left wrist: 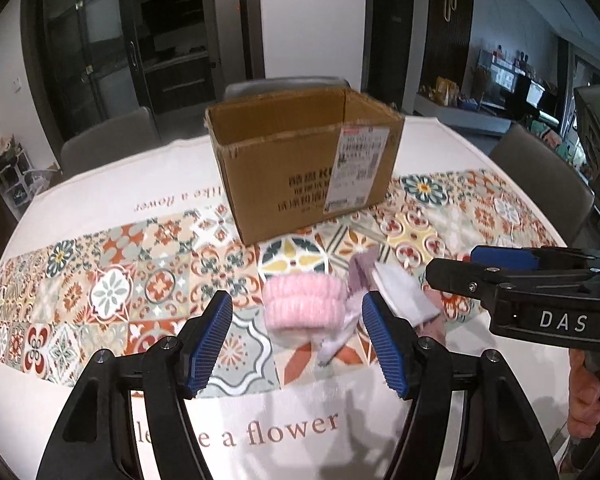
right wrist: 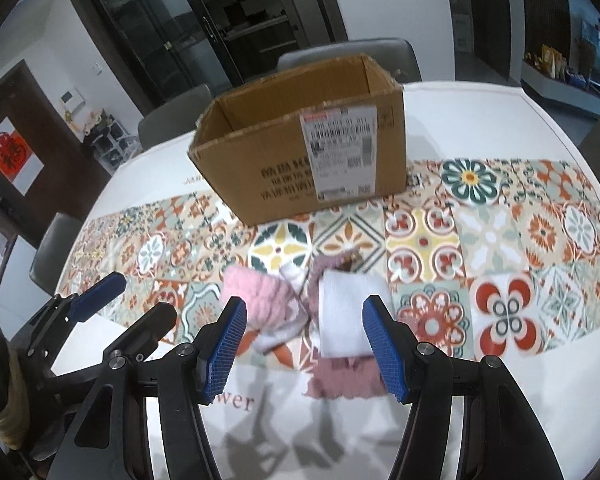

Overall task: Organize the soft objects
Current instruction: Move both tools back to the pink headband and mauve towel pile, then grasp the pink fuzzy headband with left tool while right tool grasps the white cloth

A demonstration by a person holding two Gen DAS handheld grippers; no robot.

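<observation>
Above patterned tablecloth (left wrist: 112,264), both claws, left (left wrist: 296,340) and right (right wrist: 304,350), gape empty over socks (right wrist: 346,312).

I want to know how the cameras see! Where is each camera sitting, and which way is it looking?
Left wrist: on the left gripper, looking down over its open fingers at the pink fuzzy roll; the right gripper pokes in.
Right wrist: on the right gripper, looking down at the white cloth; the left gripper shows.
Both see the cardboard box and patterned tablecloth.
</observation>
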